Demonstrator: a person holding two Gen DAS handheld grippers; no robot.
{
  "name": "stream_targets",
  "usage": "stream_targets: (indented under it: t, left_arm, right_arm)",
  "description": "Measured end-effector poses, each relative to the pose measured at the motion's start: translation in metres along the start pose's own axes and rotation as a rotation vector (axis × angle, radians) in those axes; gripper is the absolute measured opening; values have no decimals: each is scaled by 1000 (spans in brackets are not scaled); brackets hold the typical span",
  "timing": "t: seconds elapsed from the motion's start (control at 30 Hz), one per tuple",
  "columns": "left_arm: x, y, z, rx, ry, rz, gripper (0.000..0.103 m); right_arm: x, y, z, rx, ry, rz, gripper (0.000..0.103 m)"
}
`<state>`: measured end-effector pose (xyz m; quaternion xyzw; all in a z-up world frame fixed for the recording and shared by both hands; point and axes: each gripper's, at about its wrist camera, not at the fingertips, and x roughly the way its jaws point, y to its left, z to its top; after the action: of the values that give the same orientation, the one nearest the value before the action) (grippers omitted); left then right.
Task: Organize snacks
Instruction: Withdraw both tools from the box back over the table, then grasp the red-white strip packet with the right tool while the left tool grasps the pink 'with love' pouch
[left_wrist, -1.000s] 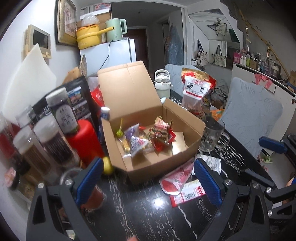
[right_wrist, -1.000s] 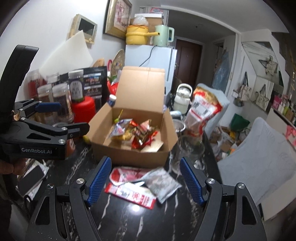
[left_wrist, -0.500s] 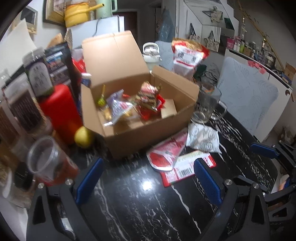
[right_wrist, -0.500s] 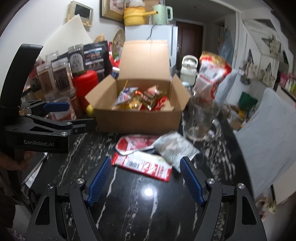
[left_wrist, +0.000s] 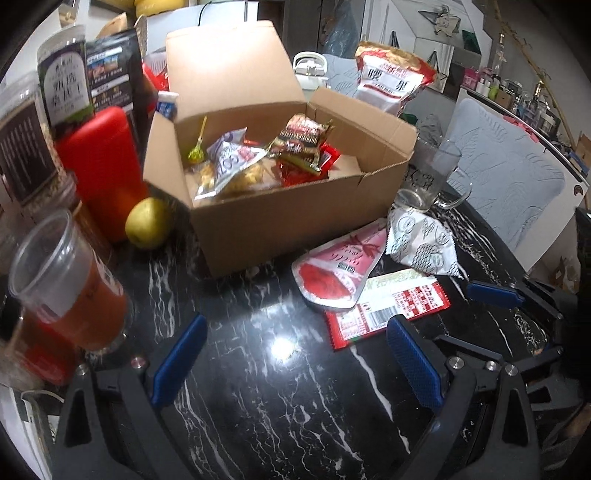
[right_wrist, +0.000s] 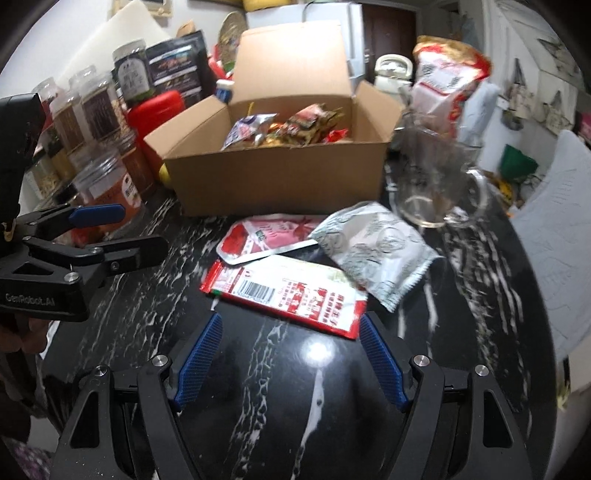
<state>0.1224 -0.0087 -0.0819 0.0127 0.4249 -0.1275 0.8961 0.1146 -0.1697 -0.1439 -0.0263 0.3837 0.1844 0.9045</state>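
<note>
The box (left_wrist: 295, 218) stands open on the black table (left_wrist: 258, 406) with several snacks already inside. Three packets lie on the table just in front of it: a pink pouch (right_wrist: 266, 236), a red packet (right_wrist: 291, 295) and a silver packet (right_wrist: 376, 247), overlapping. The left gripper (left_wrist: 295, 354) and the right gripper (right_wrist: 291, 362) both gape wide, holding nothing. Judged from this, the three packets remain to be boxed.
</note>
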Motion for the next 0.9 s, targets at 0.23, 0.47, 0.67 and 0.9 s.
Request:
stream_targets:
  t: [0.23, 0.47, 0.67, 0.9]
  left_arm:
    - [8, 7, 1, -34, 13, 7, 100]
    - [12, 8, 6, -66, 2, 40, 100]
    - [21, 7, 8, -61, 23, 35, 100]
    - [29, 6, 10, -54, 46, 44, 100]
  right_arm:
    - [31, -5, 20, -150, 67, 99, 78]
    - [63, -4, 43, -339, 175, 184, 81]
    - [82, 5, 52, -504, 275, 275, 83]
    - [95, 16, 53, -626, 337, 281, 83]
